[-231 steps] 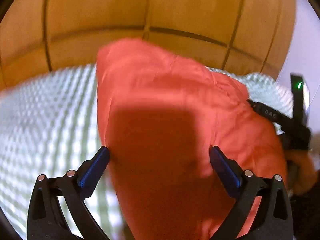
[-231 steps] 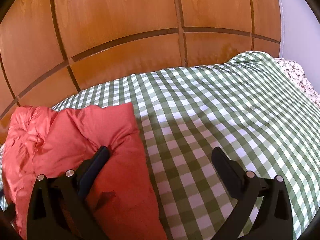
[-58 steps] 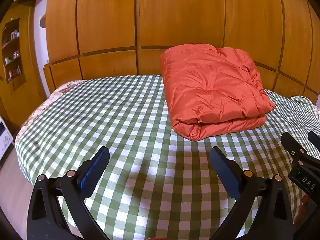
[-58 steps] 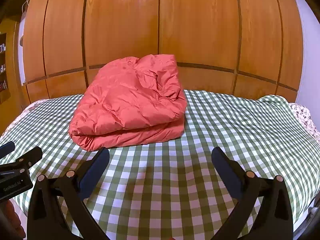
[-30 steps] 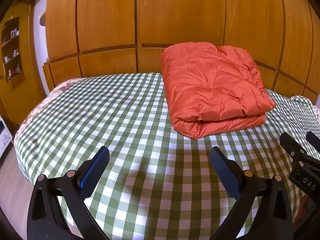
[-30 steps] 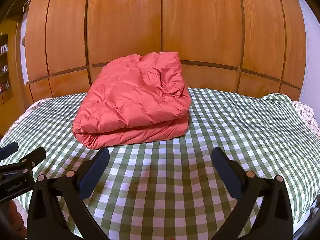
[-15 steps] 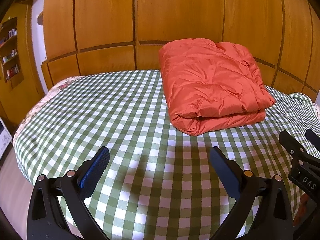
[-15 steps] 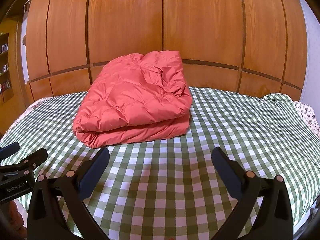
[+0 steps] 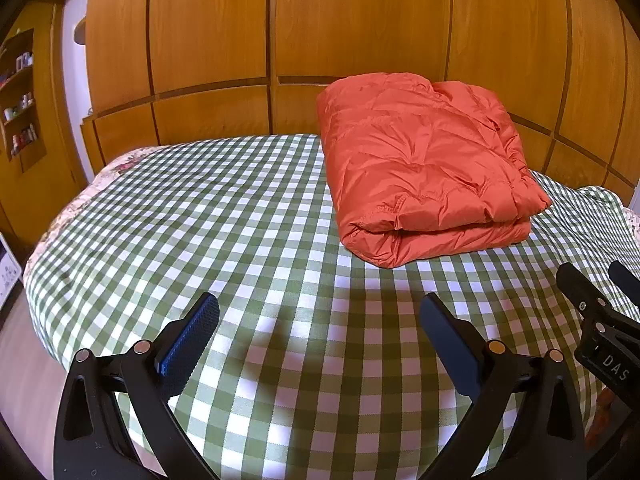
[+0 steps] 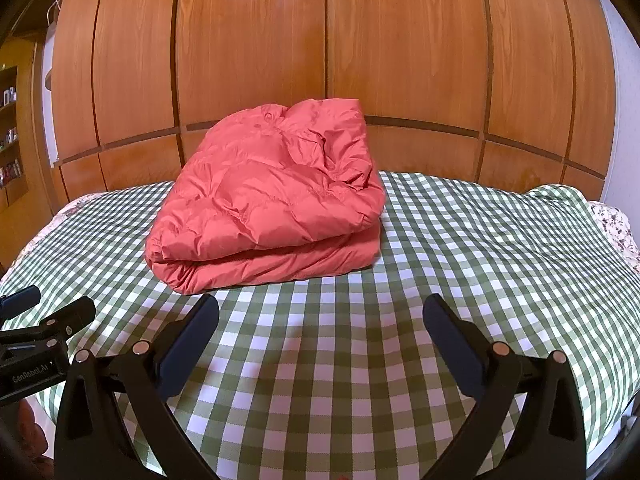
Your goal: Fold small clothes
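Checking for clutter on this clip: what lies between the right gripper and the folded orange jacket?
Only bare green-checked bedcover lies between the open right gripper and the folded orange jacket; the right wrist view shows it.

Two black plastic grippers are being shown. The left gripper (image 9: 319, 320) is being seen with textured blue pads (image 9: 188, 338) on flat fingers and silver round rivets behind them. On the right gripper (image 10: 320, 322) darker navy pads (image 10: 188, 340) and matching rivets are being displayed. White lettering, "DAS" and "GenRobot.AI", is being shown on the gripper bodies.
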Tool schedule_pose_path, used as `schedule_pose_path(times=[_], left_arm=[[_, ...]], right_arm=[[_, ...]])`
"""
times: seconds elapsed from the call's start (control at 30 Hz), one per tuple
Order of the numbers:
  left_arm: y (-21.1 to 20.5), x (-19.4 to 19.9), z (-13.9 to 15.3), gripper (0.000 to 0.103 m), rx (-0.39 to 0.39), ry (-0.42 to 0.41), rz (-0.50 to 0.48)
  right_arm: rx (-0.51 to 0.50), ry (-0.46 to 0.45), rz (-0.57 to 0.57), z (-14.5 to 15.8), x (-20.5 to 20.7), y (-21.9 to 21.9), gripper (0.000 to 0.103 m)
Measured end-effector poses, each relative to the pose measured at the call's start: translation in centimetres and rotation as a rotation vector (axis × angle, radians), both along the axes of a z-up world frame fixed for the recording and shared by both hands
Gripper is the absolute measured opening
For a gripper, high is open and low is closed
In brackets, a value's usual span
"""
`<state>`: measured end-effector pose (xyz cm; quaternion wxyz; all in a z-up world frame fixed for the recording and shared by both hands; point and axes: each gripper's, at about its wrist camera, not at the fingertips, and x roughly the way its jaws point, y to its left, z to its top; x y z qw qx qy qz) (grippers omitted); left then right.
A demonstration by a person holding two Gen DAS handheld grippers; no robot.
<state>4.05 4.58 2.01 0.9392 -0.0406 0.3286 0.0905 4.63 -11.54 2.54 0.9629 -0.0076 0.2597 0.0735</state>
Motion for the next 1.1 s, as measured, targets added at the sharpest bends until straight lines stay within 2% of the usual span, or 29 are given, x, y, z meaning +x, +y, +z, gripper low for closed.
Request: schedule_pose_path(times=[0.77, 0.97, 1.1], left_arm=[[0.2, -0.2, -0.2, 0.099, -0.026, -0.003, 0.017], [0.3, 0.6, -0.7, 0.099, -0.008, 0.049, 0.001], [1.2, 1.5, -1.4, 0.099, -0.006, 0.085, 0.017]], right_arm=[[0.002, 0.02, 0.004, -0.5, 0.3, -0.1, 0.101], [-0.01, 0.041, -0.02, -0.9, 1.4, -1.0, 0.101], [-0.041, 0.058, -0.099, -1.1, 4.5, -3.9, 0.101]])
